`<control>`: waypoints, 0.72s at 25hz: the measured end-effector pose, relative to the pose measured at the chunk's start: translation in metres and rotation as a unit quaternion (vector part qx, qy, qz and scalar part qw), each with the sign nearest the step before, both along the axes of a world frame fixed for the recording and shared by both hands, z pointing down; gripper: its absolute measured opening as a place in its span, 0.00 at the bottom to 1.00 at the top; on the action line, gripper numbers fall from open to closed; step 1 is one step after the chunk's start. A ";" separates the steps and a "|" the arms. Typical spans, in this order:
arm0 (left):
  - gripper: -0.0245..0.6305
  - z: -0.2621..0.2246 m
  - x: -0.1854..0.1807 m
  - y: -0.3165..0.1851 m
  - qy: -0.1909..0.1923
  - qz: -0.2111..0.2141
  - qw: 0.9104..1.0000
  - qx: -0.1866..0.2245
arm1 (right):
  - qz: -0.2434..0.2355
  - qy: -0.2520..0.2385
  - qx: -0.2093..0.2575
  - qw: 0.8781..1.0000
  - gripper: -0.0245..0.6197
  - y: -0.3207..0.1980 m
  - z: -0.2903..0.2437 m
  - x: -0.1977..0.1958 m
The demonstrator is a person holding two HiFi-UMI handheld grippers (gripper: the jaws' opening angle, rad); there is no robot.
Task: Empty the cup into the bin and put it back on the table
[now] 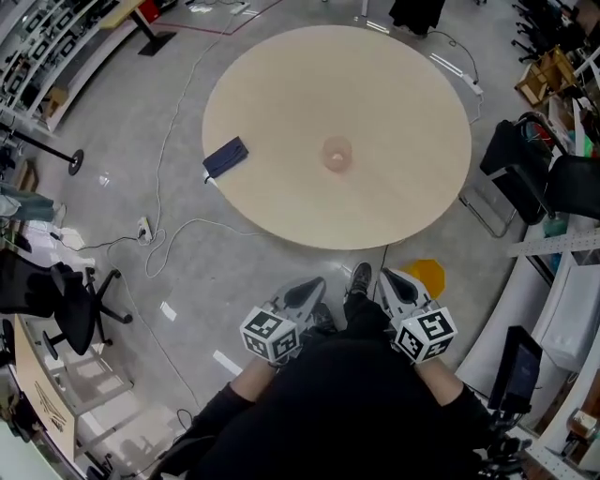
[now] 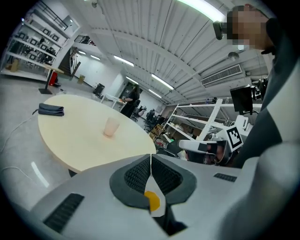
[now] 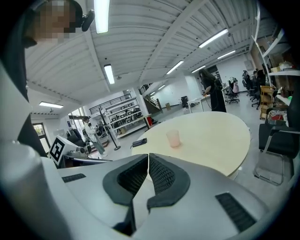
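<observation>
a round pale worktop (image 1: 281, 206) stands on a grey floor (image 1: 112, 131) crossed by white cables (image 1: 165, 141). a black office chair (image 1: 67, 307) sits left; shelving racks (image 2: 28, 47) line the far wall under ceiling strip lights (image 3: 101, 14).

no readable text, only black-and-white square markers on the grippers' cubes

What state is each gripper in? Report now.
Left gripper: closed, holding nothing.
Right gripper: closed, holding nothing.
</observation>
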State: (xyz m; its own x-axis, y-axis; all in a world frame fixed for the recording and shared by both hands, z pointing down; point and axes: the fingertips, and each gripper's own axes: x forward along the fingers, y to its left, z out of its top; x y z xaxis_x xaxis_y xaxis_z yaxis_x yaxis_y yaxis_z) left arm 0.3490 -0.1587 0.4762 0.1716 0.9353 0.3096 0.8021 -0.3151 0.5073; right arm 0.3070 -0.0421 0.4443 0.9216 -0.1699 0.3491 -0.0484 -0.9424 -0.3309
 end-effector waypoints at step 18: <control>0.07 -0.015 0.110 0.143 0.045 -0.058 0.996 0.043 | -0.063 0.026 0.039 0.997 0.06 0.147 0.009 0.143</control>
State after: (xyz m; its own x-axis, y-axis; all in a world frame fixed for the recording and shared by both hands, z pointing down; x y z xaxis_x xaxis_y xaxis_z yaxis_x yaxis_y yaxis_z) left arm 0.4586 -0.0153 0.4613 0.3074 0.8783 0.3661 0.7994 -0.4471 0.4013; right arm 0.4498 0.1051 0.4532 0.9080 -0.3096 0.2822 -0.1830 -0.8991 -0.3977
